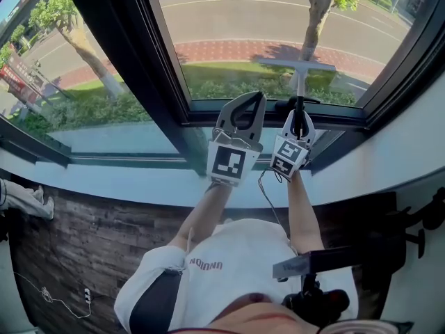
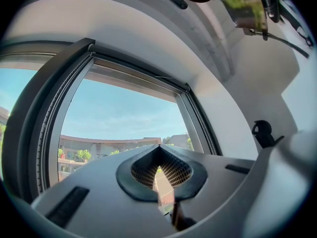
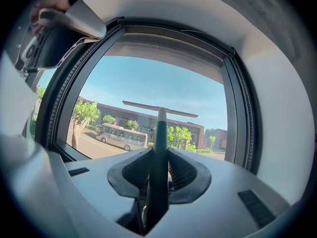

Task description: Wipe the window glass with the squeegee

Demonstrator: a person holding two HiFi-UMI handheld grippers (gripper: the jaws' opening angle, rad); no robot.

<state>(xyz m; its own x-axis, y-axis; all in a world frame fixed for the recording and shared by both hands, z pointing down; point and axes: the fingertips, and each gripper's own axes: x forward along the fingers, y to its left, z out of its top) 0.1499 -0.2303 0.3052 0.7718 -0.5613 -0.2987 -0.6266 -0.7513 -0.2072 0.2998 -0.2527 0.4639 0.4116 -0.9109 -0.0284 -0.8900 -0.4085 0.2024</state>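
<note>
Wiping seems under way: right gripper (image 3: 159,155) clamps squeegee (image 1: 297,67) at window glass (image 1: 236,33); left gripper (image 2: 159,148) beside it, closed, empty. Next needs even pressure.

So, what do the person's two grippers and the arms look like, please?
The left gripper and the right gripper both have light grey, curved shells with dark ribbed pads inside. Each carries a white cube with black square markers. A thin cable runs down between the arms. The person wears a white short-sleeved shirt with small red print.
</note>
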